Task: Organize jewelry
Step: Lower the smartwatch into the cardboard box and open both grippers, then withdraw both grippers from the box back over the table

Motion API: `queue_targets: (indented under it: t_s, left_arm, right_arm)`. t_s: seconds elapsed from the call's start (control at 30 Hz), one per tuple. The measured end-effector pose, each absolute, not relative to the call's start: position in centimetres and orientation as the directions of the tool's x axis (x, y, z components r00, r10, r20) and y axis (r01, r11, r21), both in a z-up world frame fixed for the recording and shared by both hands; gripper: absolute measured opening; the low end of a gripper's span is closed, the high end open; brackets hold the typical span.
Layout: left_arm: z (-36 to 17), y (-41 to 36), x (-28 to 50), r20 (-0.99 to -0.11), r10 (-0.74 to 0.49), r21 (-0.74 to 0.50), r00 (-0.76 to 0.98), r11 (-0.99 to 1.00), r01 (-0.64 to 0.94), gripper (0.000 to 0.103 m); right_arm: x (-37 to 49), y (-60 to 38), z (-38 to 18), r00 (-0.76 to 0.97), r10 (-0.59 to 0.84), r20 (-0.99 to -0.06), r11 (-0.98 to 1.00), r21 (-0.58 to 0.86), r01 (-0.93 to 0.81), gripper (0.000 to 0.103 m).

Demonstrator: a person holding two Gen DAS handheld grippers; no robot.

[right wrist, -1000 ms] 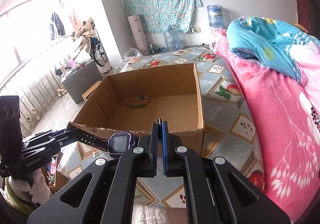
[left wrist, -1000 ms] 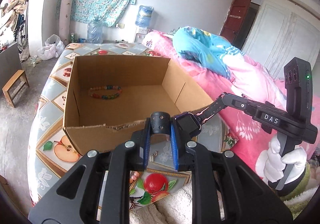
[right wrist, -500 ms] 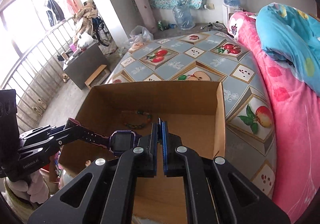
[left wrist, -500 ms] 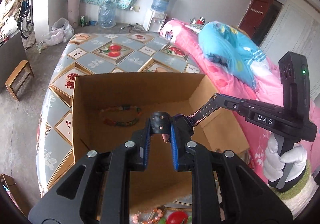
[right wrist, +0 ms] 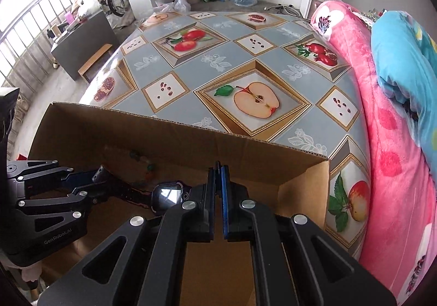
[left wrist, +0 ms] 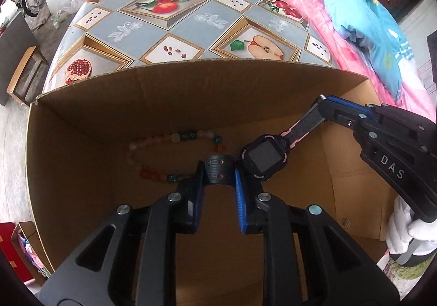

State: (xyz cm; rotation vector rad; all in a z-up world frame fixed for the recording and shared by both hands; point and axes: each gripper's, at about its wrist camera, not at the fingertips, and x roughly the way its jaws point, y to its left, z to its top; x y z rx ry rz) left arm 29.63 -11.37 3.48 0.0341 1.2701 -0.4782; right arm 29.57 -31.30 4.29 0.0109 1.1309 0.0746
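Observation:
A dark smartwatch [left wrist: 263, 158] with a black and pink strap hangs stretched inside an open cardboard box [left wrist: 177, 87]. My left gripper [left wrist: 218, 169] has one strap end between its blue pads, and its jaws are opening slightly. My right gripper [left wrist: 326, 103] is shut on the other strap end, coming in from the right. In the right wrist view its jaws [right wrist: 218, 169] pinch the thin strap, the watch [right wrist: 170, 194] sits just left of them, and the left gripper [right wrist: 102, 180] reaches in from the left. A multicoloured bead bracelet [left wrist: 153, 144] lies on the box floor behind the watch.
The box [right wrist: 245, 153] stands on a bed cover [left wrist: 174, 21] printed with fruit tiles. A pink blanket [right wrist: 382, 142] and a blue quilt [left wrist: 363, 13] lie along the right. A white-gloved hand [left wrist: 407, 232] holds the right gripper's handle. A wooden stool [left wrist: 24, 73] stands left on the floor.
Both grippers have carried the watch forward over the box's near wall and tipped downward. The watch now hangs inside the box, close above the floor beside the bracelet.

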Motion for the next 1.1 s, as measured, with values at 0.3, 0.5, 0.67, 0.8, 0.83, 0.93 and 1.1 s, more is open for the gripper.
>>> queue_targets:
  t_s: [0.3, 0.5, 0.67, 0.8, 0.83, 0.93, 1.1]
  left_arm:
    - [2.9, -10.5, 29.9, -0.93, -0.3, -0.225, 0.212, 0.922, 0.316, 0.045]
    - [4.4, -9.2, 29.1, -0.915, -0.307, -0.223, 0.263, 0.926, 0.303, 0.05]
    - [6.4, -8.5, 27.8, -0.888, -0.323, -0.213, 0.327, 0.92, 0.329, 0.051]
    - [8.5, -7.7, 26.0, -0.856, -0.368, -0.237, 0.364, 0.904, 0.357, 0.053]
    - [9.2, -7.3, 25.3, -0.845, -0.383, -0.246, 0.374, 0.898, 0.365, 0.053]
    - [11.4, -5.9, 22.9, -0.801, -0.43, -0.272, 0.416, 0.881, 0.388, 0.053]
    - [14.6, -1.8, 17.0, -0.694, -0.482, -0.28, 0.535, 0.865, 0.417, 0.063]
  right_arm:
    - [29.8, -31.6, 4.0, 0.411, 0.034, -0.911, 0.999, 0.024, -0.029, 0.007]
    - [29.0, -32.0, 5.0, 0.451, 0.066, -0.89, 0.998, 0.064, -0.018, 0.007]
    - [27.4, -33.1, 7.3, 0.514, 0.113, -0.85, 0.992, 0.123, -0.015, 0.007]
    - [25.2, -34.2, 9.6, 0.573, 0.142, -0.807, 0.986, 0.165, -0.011, 0.007]
    - [24.4, -34.4, 10.2, 0.588, 0.153, -0.794, 0.984, 0.179, -0.014, 0.008]
    - [21.1, -35.0, 12.1, 0.64, 0.188, -0.745, 0.975, 0.223, -0.027, 0.015]
    - [13.5, -34.4, 13.8, 0.72, 0.232, -0.654, 0.962, 0.264, -0.07, 0.031]
